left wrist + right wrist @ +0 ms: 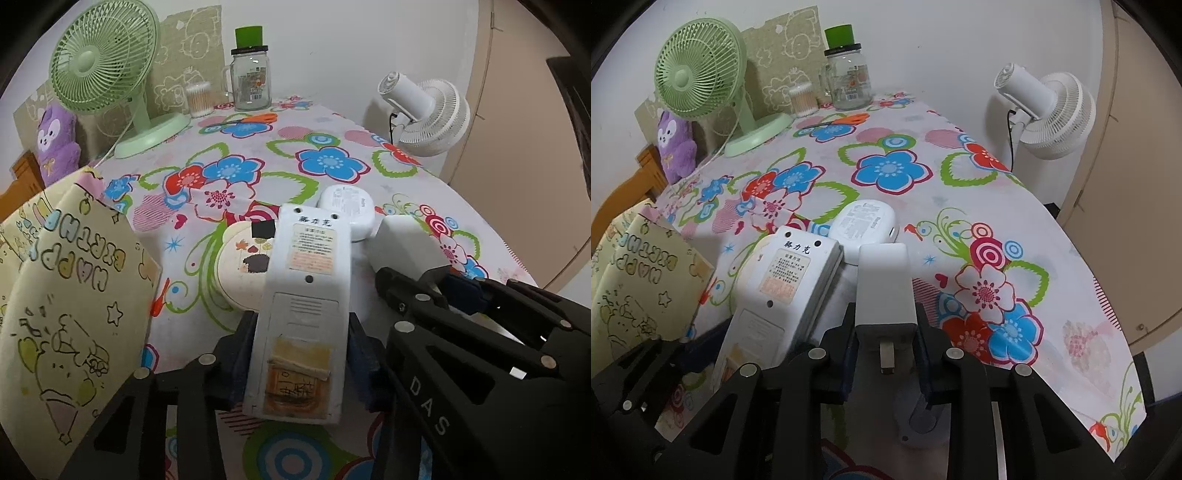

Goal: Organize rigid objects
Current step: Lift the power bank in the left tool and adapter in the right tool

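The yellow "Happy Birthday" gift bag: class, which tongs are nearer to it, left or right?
Left. The left tongs, holding the white remote, sit right beside the gift bag; the right tongs, gripping the white charger, lie beyond the remote.

1. At the far left of the counter (314,122) you see a green fan (99,62), with a purple plush toy (57,142) left of it.
2. A glass jar (252,83) with a green lid stands at the far edge, a cotton swab tub (199,98) just left of it.
3. Orange scissors (245,120) lie near the jar.
4. A white fan (430,114) stands off the counter's far right.
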A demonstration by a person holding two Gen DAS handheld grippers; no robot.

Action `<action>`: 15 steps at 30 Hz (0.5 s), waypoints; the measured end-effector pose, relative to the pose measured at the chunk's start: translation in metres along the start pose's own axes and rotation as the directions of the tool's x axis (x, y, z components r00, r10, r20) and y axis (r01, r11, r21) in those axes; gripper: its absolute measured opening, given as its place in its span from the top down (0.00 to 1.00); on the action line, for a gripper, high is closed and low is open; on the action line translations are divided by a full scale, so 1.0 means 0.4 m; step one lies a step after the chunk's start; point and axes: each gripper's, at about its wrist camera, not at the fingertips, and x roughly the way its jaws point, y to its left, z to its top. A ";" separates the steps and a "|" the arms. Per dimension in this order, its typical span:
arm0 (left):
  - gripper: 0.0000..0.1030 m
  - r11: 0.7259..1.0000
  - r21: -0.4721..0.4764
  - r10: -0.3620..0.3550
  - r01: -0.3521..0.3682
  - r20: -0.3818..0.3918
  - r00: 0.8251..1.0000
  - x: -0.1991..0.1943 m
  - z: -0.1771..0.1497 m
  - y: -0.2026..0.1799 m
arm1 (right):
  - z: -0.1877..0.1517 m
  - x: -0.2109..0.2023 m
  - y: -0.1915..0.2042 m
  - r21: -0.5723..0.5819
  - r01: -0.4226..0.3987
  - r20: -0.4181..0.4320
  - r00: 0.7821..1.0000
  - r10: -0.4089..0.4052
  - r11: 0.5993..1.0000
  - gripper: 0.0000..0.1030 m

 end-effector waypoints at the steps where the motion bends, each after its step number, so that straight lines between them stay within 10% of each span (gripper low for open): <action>1: 0.55 1.000 0.004 -0.003 0.003 0.004 1.000 -0.004 -0.001 -0.001 | -0.002 -0.004 0.000 0.003 -0.004 0.001 1.000 0.004 1.000 0.72; 15: 0.57 1.000 0.011 -0.021 0.020 0.046 0.999 -0.060 -0.019 -0.001 | -0.018 -0.065 0.017 0.001 0.008 0.042 0.999 -0.008 1.000 0.72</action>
